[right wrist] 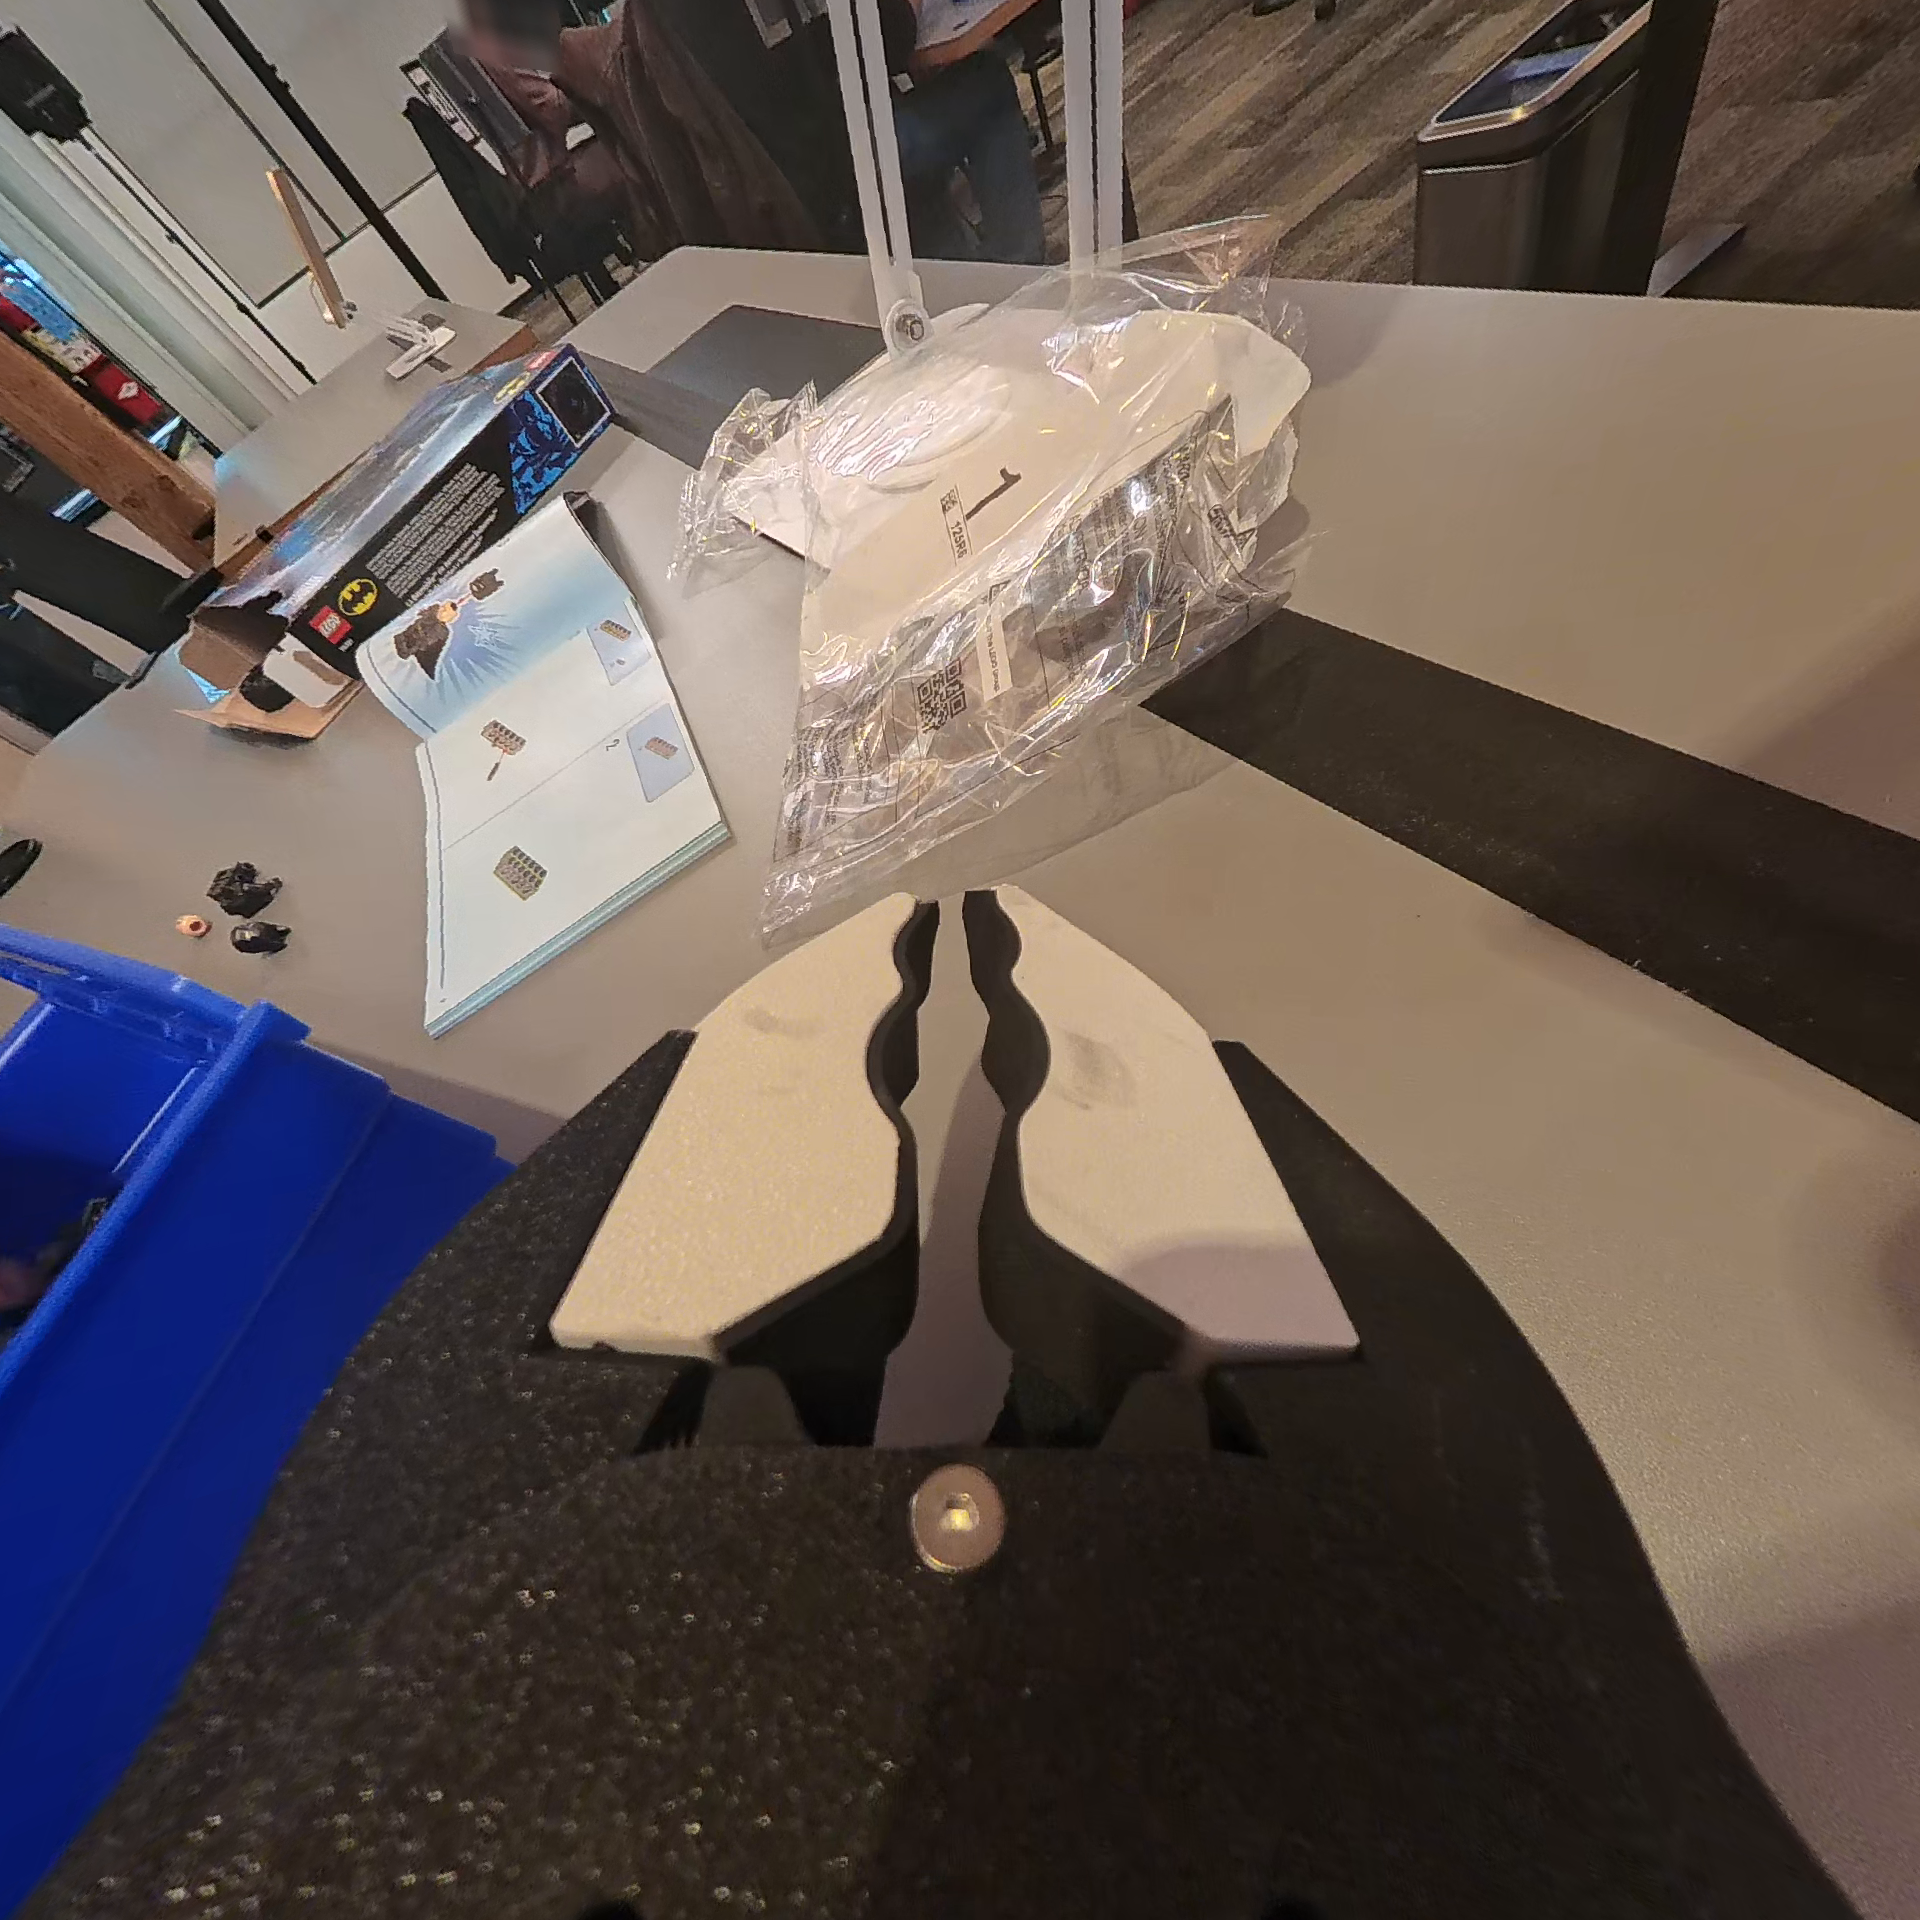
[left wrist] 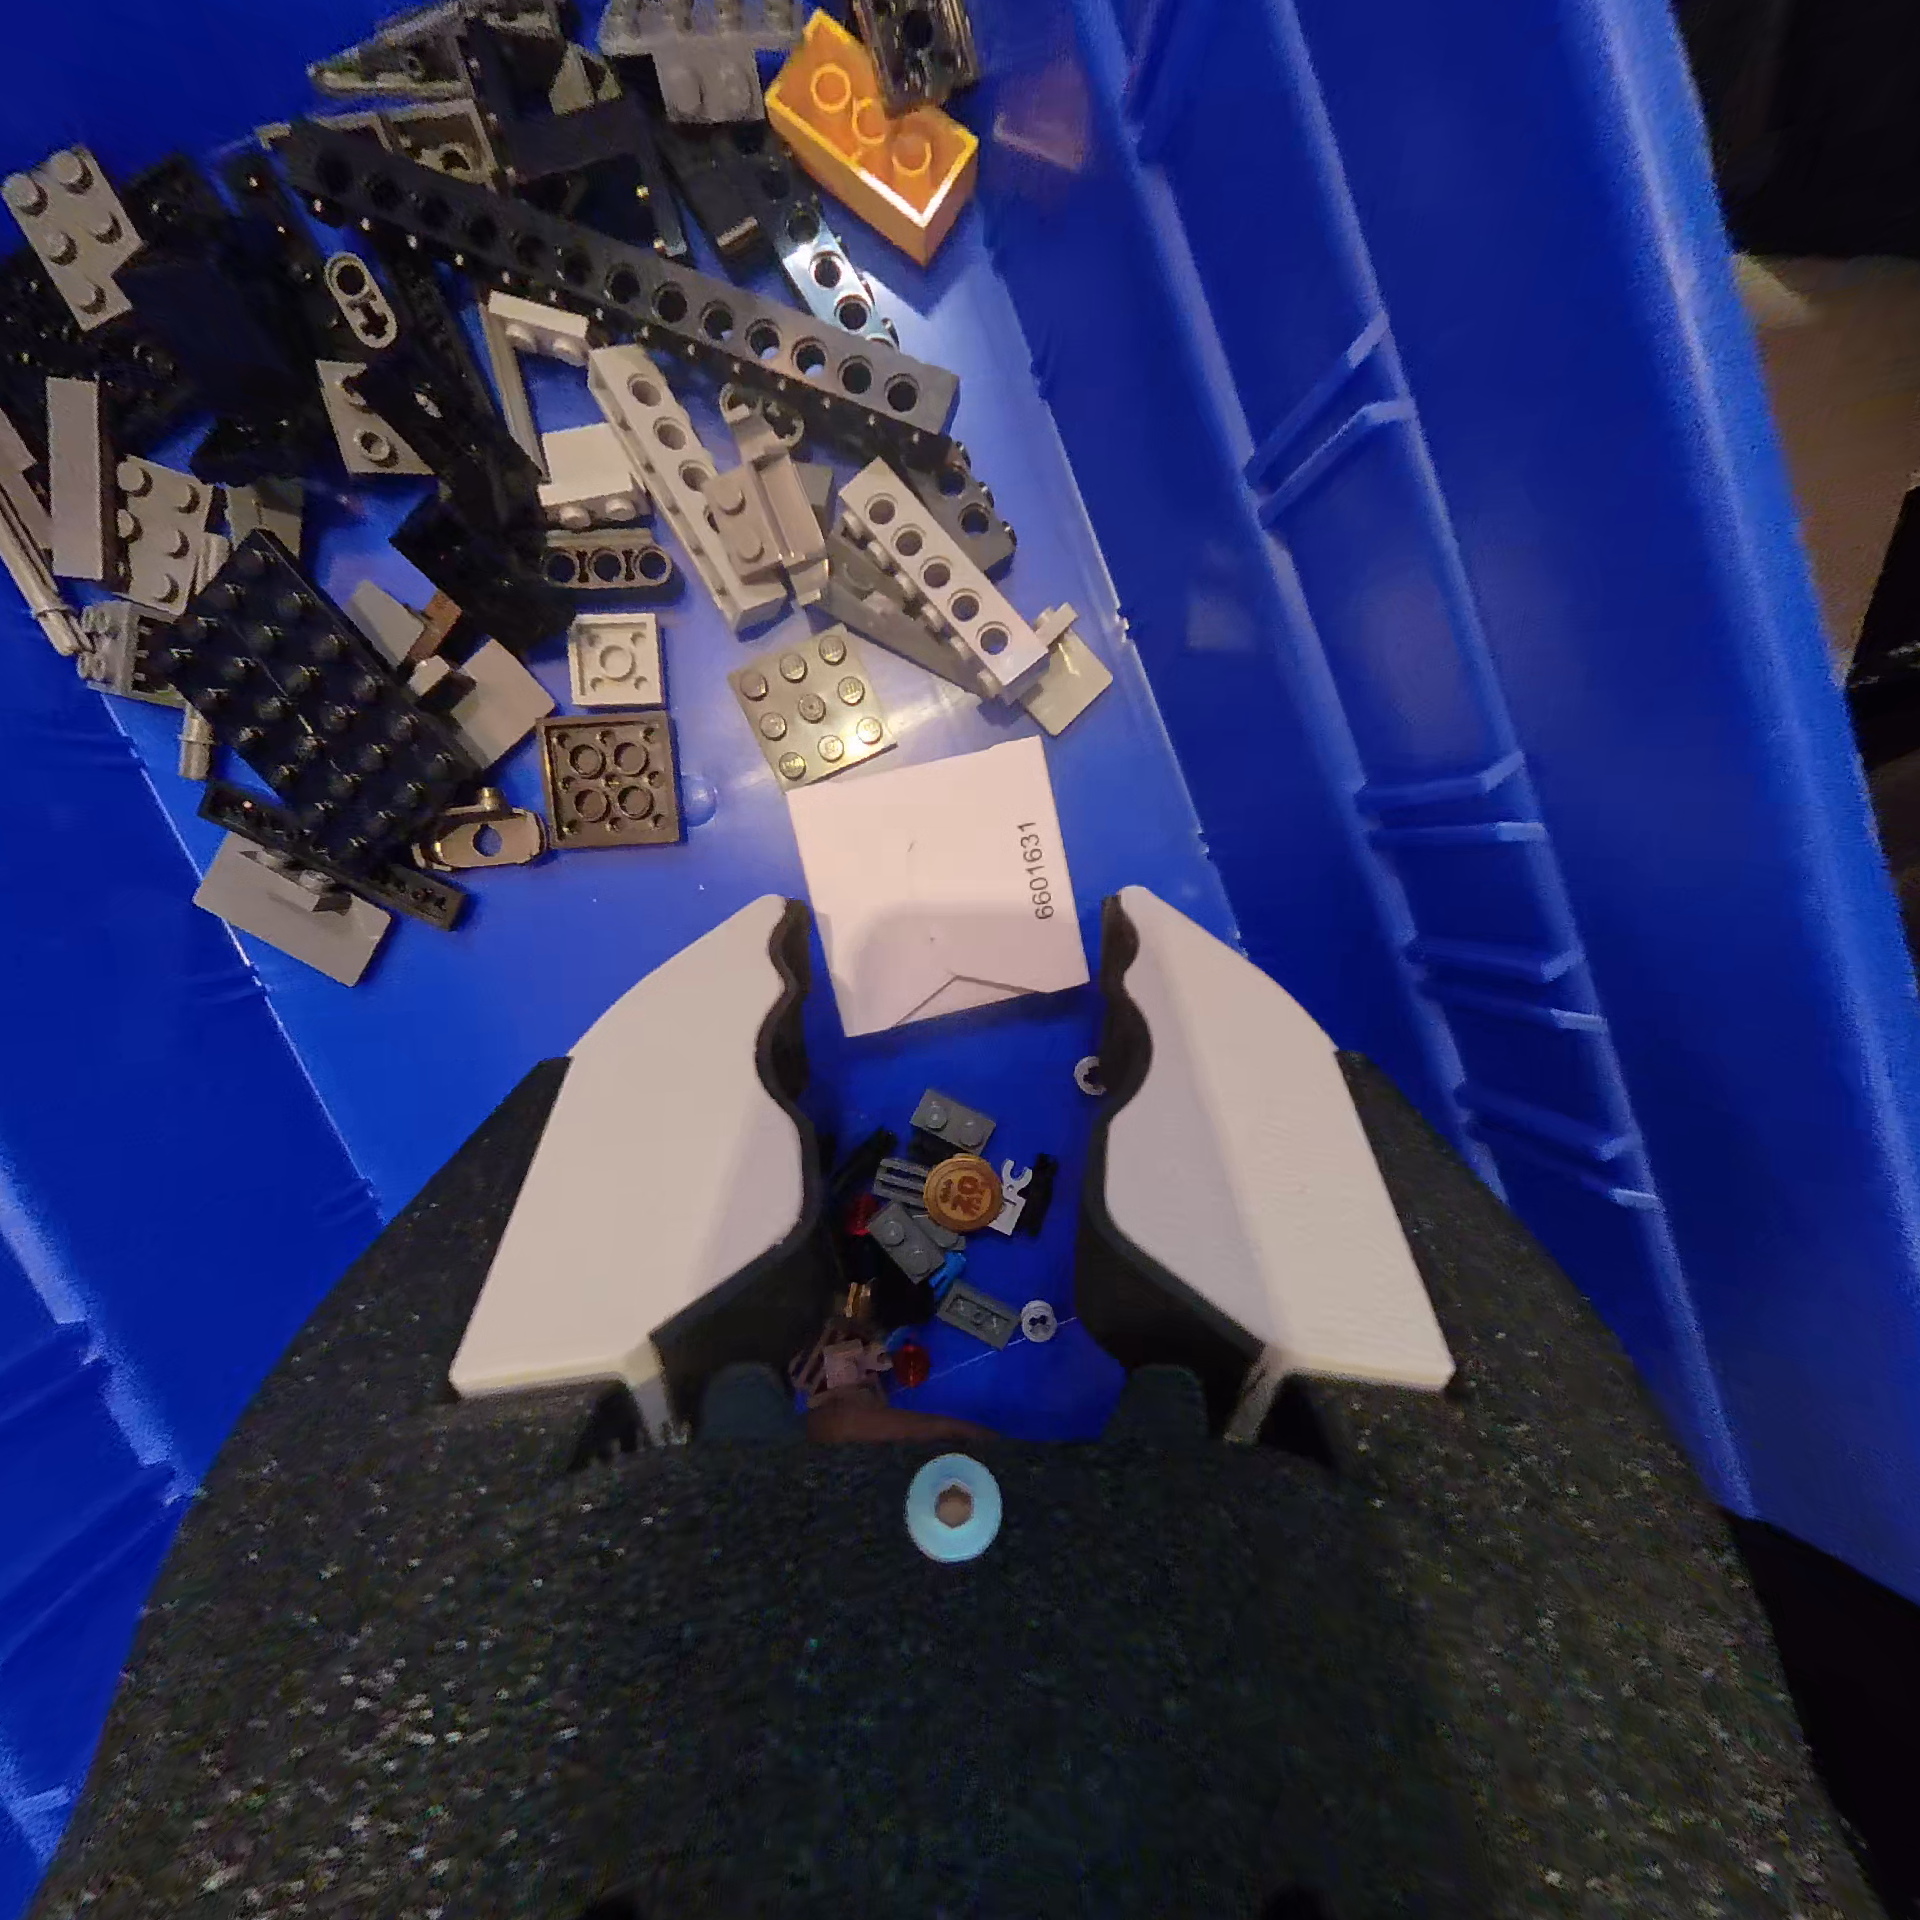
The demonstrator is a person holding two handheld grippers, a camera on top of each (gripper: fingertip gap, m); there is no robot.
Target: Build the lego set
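The clear plastic bag [right wrist: 997, 582] hangs in the air above the grey worktop [right wrist: 1558, 436], pinched at its lower edge by the right gripper [right wrist: 951, 914], whose fingers [right wrist: 800, 1122] stand narrow with the film caught at their tips. The bag looks nearly emptied, crumpled, with printed panels on the film. At about 9 o'clock from it an open instruction booklet [right wrist: 561, 790] lies flat, and beyond that, toward 10 o'clock, a torn-open cardboard box [right wrist: 416, 520]. A few small dark pieces [right wrist: 244, 904] sit on the worktop at 8 o'clock, and the rim of the blue bin [right wrist: 156, 1039] fills the lower left.

The left gripper [left wrist: 951, 935] hovers inside the blue bin [left wrist: 1351, 520] with its fingers [left wrist: 644, 1143] wide and nothing between the pads. Just ahead of the tips, at 12 o'clock, lies a white paper slip [left wrist: 935, 883] flat on the bin floor; below the fingers, a cluster of tiny parts [left wrist: 945, 1236]. Farther up, from 10 to 12 o'clock, spreads a heap of black and grey bricks [left wrist: 468, 436], with a translucent orange brick [left wrist: 873, 145] at the top.

Only the left view shows the bin's contents; only the right shows the bag, booklet, box and room.
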